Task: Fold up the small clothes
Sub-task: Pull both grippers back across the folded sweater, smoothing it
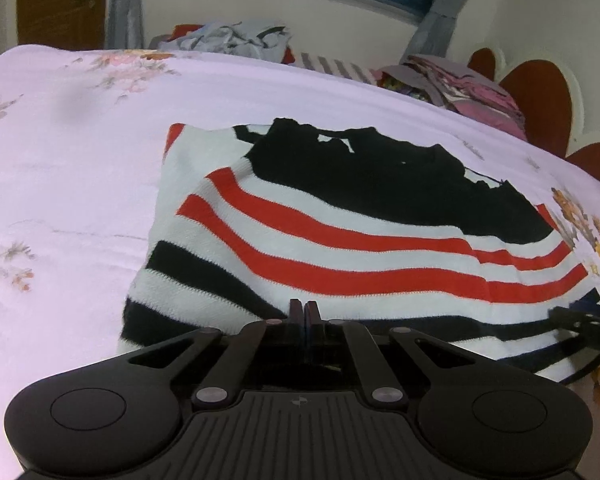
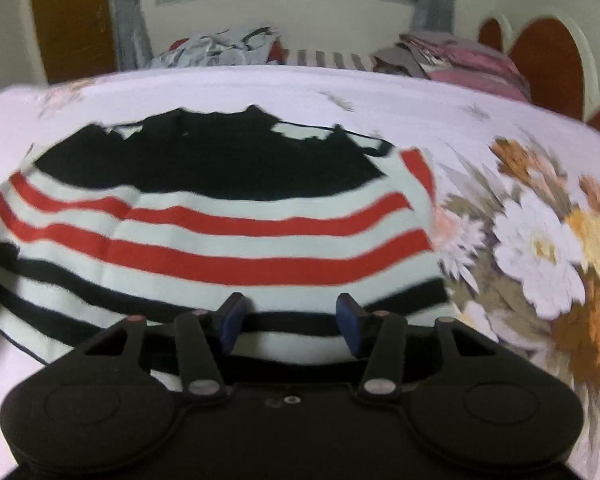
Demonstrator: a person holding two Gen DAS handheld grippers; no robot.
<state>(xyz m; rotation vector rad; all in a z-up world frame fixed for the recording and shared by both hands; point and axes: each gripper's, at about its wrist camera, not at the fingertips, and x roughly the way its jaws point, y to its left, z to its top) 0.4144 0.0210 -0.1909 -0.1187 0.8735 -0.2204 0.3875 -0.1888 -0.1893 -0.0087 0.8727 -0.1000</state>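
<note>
1. Lying ahead of both claws, the red, white and black striped knitted sweater [image 1: 340, 248] is spread on the pale pink flowered bedsheet [image 1: 60, 160]; its black upper part sits folded over the stripes, so some folding looks done already.
2. The left gripper [image 1: 304, 308] is at the sweater's near hem, clenched with its jaws pressed together. Whether any knit is pinched between them cannot be told; the tips look to rest at the black band of the hem.
3. The right gripper [image 2: 294, 314] stands released, its blue pads [image 2: 350, 320] apart over the near black-and-white hem, with fabric showing between them but not pressed.
4. Beyond the sweater, well away from both claws, a loose heap of grey and white clothes [image 1: 228, 38] and a stack of pink and purple folded cloth [image 1: 472, 88] lie at the far edge of the bed.
5. Judged from this, the sweater is partly folded; bringing the near hem over and squaring it remains, and the far heap seems still unfolded.
</note>
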